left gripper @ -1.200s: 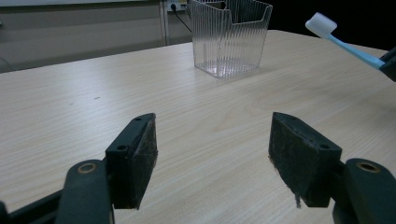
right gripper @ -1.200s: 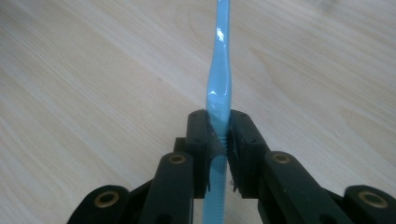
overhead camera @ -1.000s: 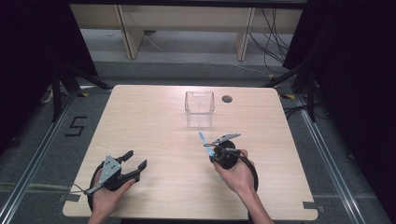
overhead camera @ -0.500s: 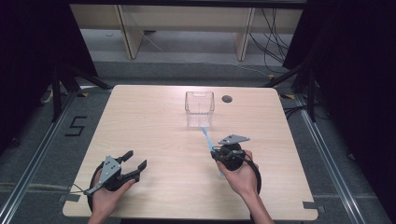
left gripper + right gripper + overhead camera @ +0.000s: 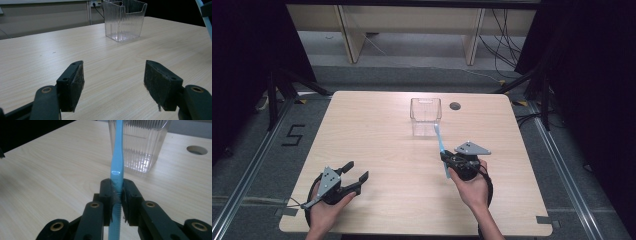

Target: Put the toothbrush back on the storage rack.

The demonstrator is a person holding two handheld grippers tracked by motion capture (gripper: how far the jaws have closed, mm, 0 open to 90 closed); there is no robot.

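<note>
One toothbrush [image 5: 440,150], now nearer the container [image 5: 425,111].

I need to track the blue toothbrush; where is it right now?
In the high view, the blue toothbrush is clamped in the right gripper, right of the table's centre, pointing toward the clear container.

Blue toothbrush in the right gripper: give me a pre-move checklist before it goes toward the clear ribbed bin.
1. Grip: right gripper shut on the light blue plastic toothbrush, pads on both sides of the handle. ok.
2. Toothbrush aim: in the right gripper view it points at the clear ribbed plastic bin. ok.
3. Bin upright, open top, on the light wooden table. ok.
4. Bin contents: looks empty in the left gripper view. ok.
5. Left gripper open, nothing between its pads, well off the path. ok.
6. Which toothbrush end leads: cannot tell.
</note>
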